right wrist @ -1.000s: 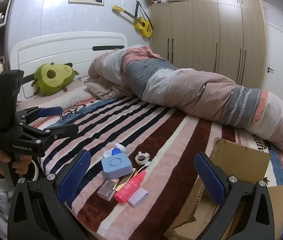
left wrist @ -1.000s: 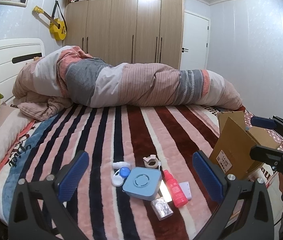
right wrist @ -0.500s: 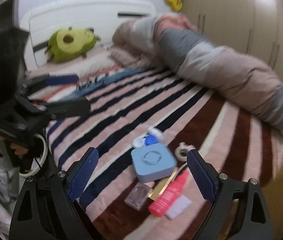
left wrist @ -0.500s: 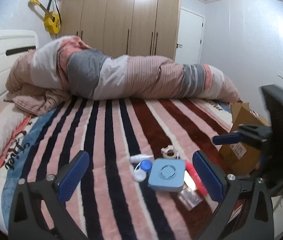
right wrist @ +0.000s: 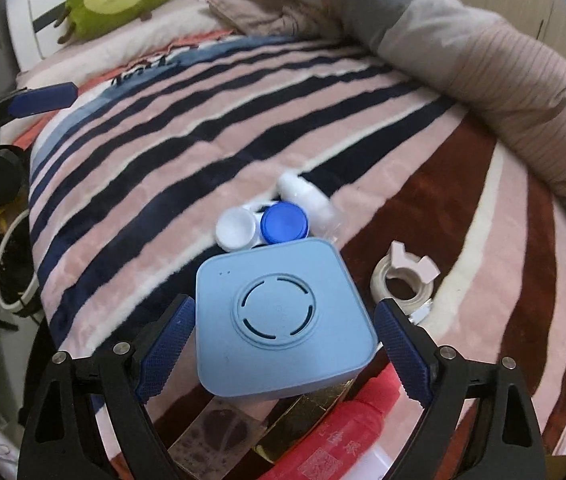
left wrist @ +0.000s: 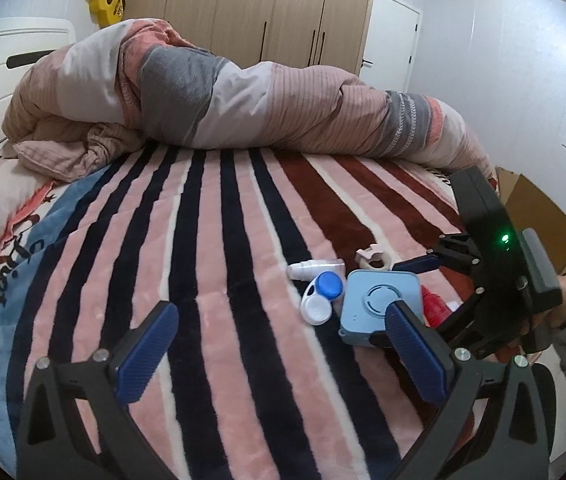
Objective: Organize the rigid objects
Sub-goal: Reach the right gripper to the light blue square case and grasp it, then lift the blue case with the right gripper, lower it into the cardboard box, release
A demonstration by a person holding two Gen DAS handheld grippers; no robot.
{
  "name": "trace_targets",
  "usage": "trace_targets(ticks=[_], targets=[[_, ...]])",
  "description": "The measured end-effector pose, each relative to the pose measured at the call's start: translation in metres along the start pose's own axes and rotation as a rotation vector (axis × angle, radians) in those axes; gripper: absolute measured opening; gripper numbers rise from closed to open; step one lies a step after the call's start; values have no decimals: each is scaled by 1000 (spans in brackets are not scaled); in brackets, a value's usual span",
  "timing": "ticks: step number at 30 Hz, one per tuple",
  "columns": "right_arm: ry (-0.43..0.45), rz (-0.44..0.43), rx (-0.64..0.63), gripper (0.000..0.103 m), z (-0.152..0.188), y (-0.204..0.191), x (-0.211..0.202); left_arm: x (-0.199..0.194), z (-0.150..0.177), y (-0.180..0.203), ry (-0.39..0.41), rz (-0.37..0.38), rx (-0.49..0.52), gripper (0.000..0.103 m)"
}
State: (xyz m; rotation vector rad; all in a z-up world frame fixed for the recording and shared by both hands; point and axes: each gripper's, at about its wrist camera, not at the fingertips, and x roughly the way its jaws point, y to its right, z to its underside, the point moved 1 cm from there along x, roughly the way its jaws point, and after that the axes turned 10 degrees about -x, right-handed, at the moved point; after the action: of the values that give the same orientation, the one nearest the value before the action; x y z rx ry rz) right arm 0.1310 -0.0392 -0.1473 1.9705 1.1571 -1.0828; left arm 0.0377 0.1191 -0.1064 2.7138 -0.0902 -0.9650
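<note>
Right hand-held gripper (right wrist: 283, 344) spread wide, fingers either side of the blue box (right wrist: 283, 322), gaps visible on both sides, no contact. Box lies on the striped bed (right wrist: 163, 148), touching the lens case (right wrist: 263, 228); tape roll (right wrist: 403, 280) just beside. Left hand-held gripper (left wrist: 283, 352) spread, empty, above the bed.

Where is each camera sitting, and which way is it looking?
Left wrist: sits on the left gripper, looking across the striped bed toward the wardrobe; its open fingers, the right gripper and the person's hand show.
Right wrist: sits on the right gripper, looking down at the blue box between its open fingers; the left gripper shows at the left edge.
Both see the blue box, lens case and tape roll.
</note>
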Motion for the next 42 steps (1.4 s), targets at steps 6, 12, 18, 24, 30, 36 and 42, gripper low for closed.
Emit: trace_targets(ticks=[6, 12, 18, 24, 30, 36, 42], targets=[[-52, -46, 11, 89, -7, -8, 3, 5, 1, -1, -2, -9, 29, 103], [-78, 40, -30, 79, -15, -15, 18, 6, 3, -6, -55, 41, 13, 103], [43, 77, -37, 79, -13, -22, -12, 2, -3, 0, -89, 209, -22, 103], [282, 81, -70, 79, -11, -39, -73, 5, -23, 30, -122, 383, -16, 102], [473, 172, -164, 79, -3, -57, -127, -3, -44, 66, -155, 556, -26, 74], [570, 238, -150, 79, 17, -50, -171, -26, -60, 117, -130, 585, 40, 55], [600, 311, -95, 79, 50, -32, -215, -45, -78, 181, -82, 593, 142, 33]])
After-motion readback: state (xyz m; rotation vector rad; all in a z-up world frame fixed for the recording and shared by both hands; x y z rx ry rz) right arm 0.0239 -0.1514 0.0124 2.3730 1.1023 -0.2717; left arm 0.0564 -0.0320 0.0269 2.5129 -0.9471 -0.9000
